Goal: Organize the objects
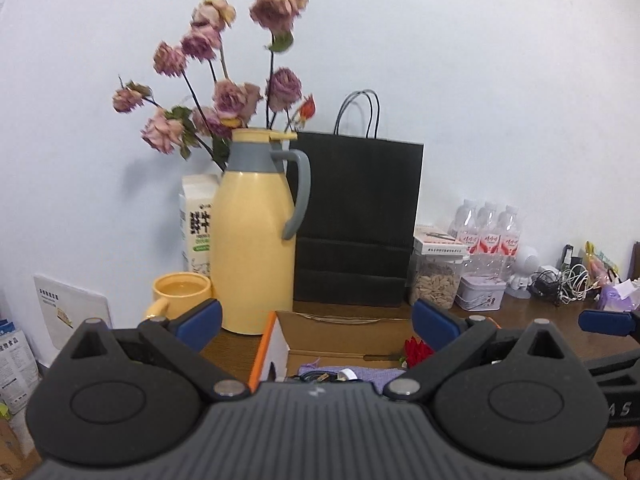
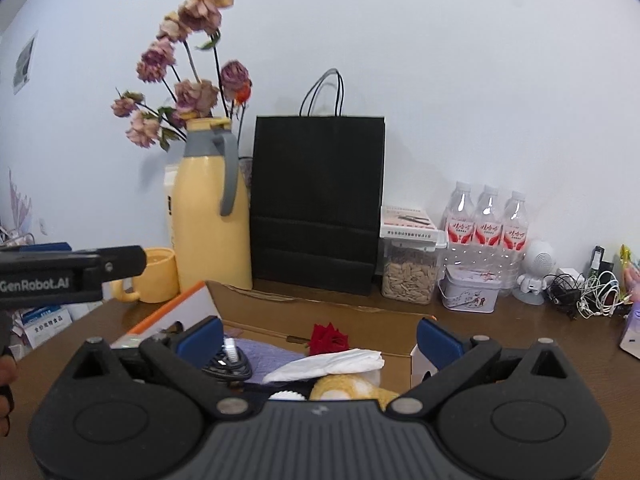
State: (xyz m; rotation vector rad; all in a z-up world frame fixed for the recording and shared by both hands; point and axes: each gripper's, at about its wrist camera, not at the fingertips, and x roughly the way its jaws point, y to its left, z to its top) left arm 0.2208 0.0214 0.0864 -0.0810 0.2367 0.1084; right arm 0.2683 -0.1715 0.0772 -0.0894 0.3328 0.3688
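Note:
An open cardboard box point(image 2: 320, 320) lies on the brown table just below both grippers. It holds a red artificial rose point(image 2: 329, 338), a white tissue point(image 2: 332, 363), a lilac cloth point(image 2: 264, 356), a coiled black cable point(image 2: 228, 366) and something yellow and knitted point(image 2: 352, 389). My right gripper point(image 2: 320, 338) hovers open over the box with nothing between its blue pads. My left gripper point(image 1: 316, 326) is open too, above the box's left wall point(image 1: 270, 350), where the rose point(image 1: 416, 350) and lilac cloth point(image 1: 352, 372) show. The right gripper's finger point(image 1: 606, 322) pokes in from the right edge.
Along the wall stand a yellow thermos jug point(image 1: 256, 236), a yellow mug point(image 1: 182, 292), dried roses point(image 1: 224, 96), a milk carton point(image 1: 198, 224), a black paper bag point(image 1: 356, 224), a seed jar point(image 2: 410, 276), a small tin point(image 2: 470, 294), three water bottles point(image 2: 486, 228) and tangled cables point(image 2: 588, 290).

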